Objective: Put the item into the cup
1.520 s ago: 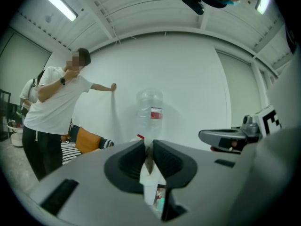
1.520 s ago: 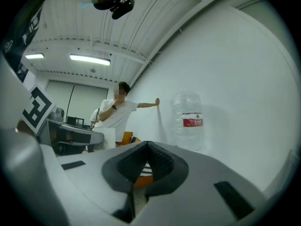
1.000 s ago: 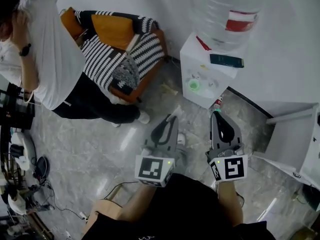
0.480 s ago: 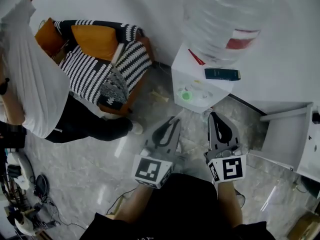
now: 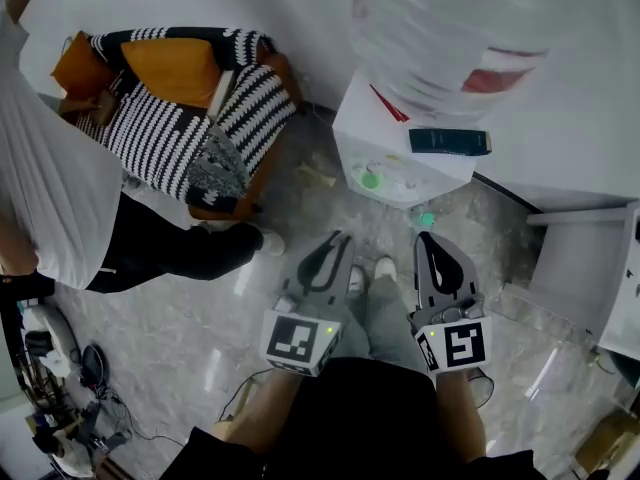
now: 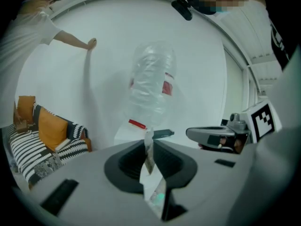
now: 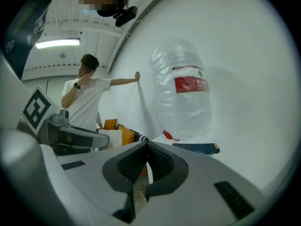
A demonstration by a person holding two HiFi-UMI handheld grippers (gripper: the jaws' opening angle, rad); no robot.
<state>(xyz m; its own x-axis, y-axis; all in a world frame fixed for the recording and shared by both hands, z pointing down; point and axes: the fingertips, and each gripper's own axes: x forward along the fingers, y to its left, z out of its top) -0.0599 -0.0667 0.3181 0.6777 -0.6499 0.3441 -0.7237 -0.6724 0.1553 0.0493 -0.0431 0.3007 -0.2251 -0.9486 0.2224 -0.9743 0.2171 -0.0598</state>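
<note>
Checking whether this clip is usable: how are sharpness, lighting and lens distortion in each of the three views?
Head view: the water bottle at the top edge is smeared by blur, and glare streaks the glossy floor. Left gripper view: heavy fisheye bending, dark corners, the thin white packet between the jaws soft. Right gripper view: the same fisheye, the ceiling light blown out.

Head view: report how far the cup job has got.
Nothing looks done. In hand: nothing; the left gripper and right gripper are both shut and empty, short of the water dispenser. Left: everything, finding the item and cup; neither shows plainly.
</note>
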